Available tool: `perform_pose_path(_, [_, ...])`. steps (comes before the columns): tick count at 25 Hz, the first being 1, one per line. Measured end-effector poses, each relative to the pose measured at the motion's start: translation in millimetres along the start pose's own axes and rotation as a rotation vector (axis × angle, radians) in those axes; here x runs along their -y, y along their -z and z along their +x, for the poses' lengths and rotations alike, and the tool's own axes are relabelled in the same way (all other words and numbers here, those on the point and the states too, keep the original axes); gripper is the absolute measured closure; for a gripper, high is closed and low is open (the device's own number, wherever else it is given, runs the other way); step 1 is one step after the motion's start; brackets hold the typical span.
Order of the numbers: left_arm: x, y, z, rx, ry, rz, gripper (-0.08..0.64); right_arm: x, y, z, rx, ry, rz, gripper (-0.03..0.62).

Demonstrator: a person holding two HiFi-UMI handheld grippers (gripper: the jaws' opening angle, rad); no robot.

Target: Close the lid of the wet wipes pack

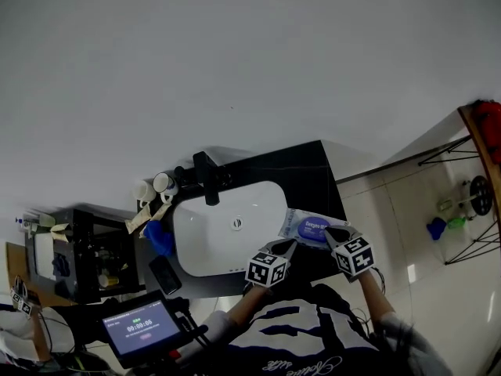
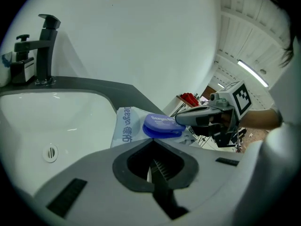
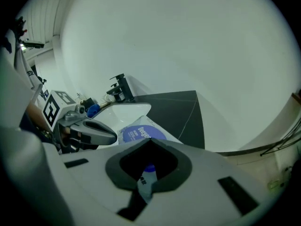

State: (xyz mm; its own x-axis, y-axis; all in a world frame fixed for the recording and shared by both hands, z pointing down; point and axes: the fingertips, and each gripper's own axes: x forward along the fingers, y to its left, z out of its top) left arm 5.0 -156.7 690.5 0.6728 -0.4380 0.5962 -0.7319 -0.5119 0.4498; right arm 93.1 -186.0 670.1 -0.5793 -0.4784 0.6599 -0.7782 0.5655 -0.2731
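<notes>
The wet wipes pack (image 1: pixel 309 227) is white with a blue oval lid (image 2: pixel 162 125) and lies at the right rim of the basin. The lid lies down flat on the pack (image 2: pixel 126 125). My left gripper (image 1: pixel 288 246) is at the pack's near left edge; in the left gripper view its jaws (image 2: pixel 153 166) are closed on a thin white strip of the pack. My right gripper (image 1: pixel 332 235) is at the near right edge, its tip (image 2: pixel 182 119) beside the lid. In the right gripper view a white-and-blue bit of the pack (image 3: pixel 127 126) is pinched between its jaws (image 3: pixel 146 175).
A white basin (image 1: pixel 211 233) is set in a dark counter (image 1: pixel 305 171), with a black faucet (image 1: pixel 207 178) behind it. Cups (image 1: pixel 153 185) and a blue object (image 1: pixel 160 237) stand to its left. A lit screen (image 1: pixel 141 325) is at the lower left, a wire rack (image 1: pixel 470 202) on the right.
</notes>
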Motion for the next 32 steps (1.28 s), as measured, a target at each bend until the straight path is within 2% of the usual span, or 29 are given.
perform_pose_path(6, [-6.4, -0.5, -13.4, 0.039, -0.034, -0.037, 0.56, -5.8, 16.8, 18.1, -0.141, 0.078, -0.057, 0.594])
perform_pose_path(15, [2.3, 2.3, -35.7, 0.107, -0.081, -0.054, 0.56, -4.6, 16.6, 20.6, -0.147, 0.092, -0.037, 0.594])
perform_pose_path(17, [11.1, -0.5, -44.4, 0.14, -0.088, -0.056, 0.56, -3.5, 13.5, 14.9, -0.089, 0.1, -0.003, 0.594])
perform_pose_path(21, [45.7, 4.7, -71.1, 0.201, -0.114, 0.005, 0.56, -20.7, 15.9, -21.0, 0.109, 0.104, 0.072, 0.594])
perform_pose_path(23, [51.3, 4.1, -83.7, 0.226, -0.116, -0.011, 0.56, -33.2, 13.8, -29.7, 0.167, 0.083, 0.124, 0.594])
perform_pose_path(28, [47.4, 4.0, -105.3, 0.285, -0.126, -0.092, 0.56, -56.4, 17.1, -31.8, 0.219, 0.048, 0.188, 0.594])
perform_pose_path(32, [55.3, 1.0, -119.0, 0.334, -0.126, -0.077, 0.56, -80.3, 26.4, -46.4, 0.253, 0.018, 0.221, 0.594])
